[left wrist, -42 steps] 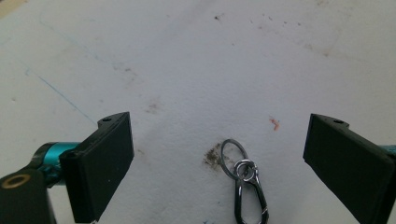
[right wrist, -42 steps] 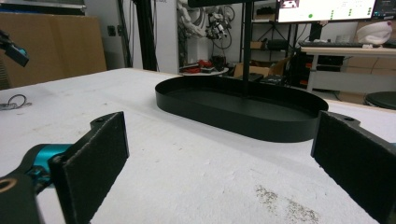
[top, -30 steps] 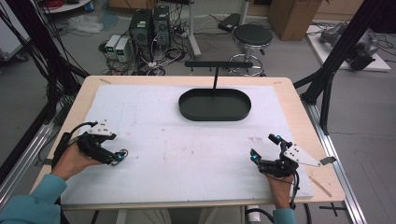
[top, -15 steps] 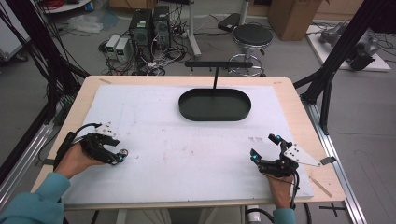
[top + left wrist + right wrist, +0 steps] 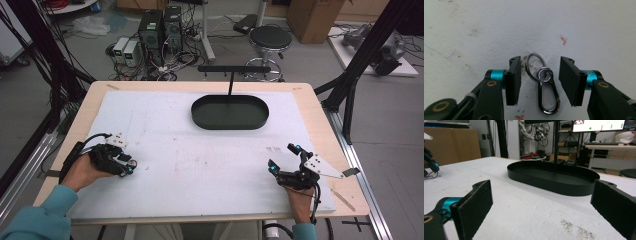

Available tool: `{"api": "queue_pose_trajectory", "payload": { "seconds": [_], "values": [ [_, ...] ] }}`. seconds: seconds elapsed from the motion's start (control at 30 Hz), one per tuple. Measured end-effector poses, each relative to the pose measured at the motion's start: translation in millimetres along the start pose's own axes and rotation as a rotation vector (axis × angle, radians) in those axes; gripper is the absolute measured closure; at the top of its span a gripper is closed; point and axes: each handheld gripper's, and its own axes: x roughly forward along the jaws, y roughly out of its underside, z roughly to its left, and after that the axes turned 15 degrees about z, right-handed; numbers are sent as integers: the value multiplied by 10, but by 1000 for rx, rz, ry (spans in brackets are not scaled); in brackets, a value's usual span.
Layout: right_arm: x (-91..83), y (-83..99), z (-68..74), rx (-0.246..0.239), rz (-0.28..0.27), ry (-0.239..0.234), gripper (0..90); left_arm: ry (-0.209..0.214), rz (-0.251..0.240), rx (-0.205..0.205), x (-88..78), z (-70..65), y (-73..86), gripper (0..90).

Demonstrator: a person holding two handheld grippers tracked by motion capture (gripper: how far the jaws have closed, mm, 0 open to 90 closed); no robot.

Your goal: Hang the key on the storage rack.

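Observation:
A silver carabiner clip with a key ring (image 5: 546,92) lies flat on the white table cover. My left gripper (image 5: 540,62) stands open around it, one black pad on each side and neither touching it. The high view puts the left gripper (image 5: 127,167) low over the table's left front. My right gripper (image 5: 282,156) is at the right front, open wide with nothing between its pads (image 5: 474,205). It faces a black oval tray (image 5: 554,187).
The black oval tray (image 5: 230,122) lies at the back centre of the white cover (image 5: 200,165), with a thin T-shaped stand (image 5: 231,82) rising from it. A tall black frame post (image 5: 350,85) stands off the table's right edge.
My left gripper has edged slightly to the right. The right gripper has not moved.

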Motion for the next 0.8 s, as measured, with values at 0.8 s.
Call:
{"api": "queue_pose_trajectory", "payload": {
  "seconds": [0.8],
  "values": [
    [0, 0, 0, 0, 0, 0, 35, 28, -10, -20, -38, 6, 14, 784]
  ]
}}
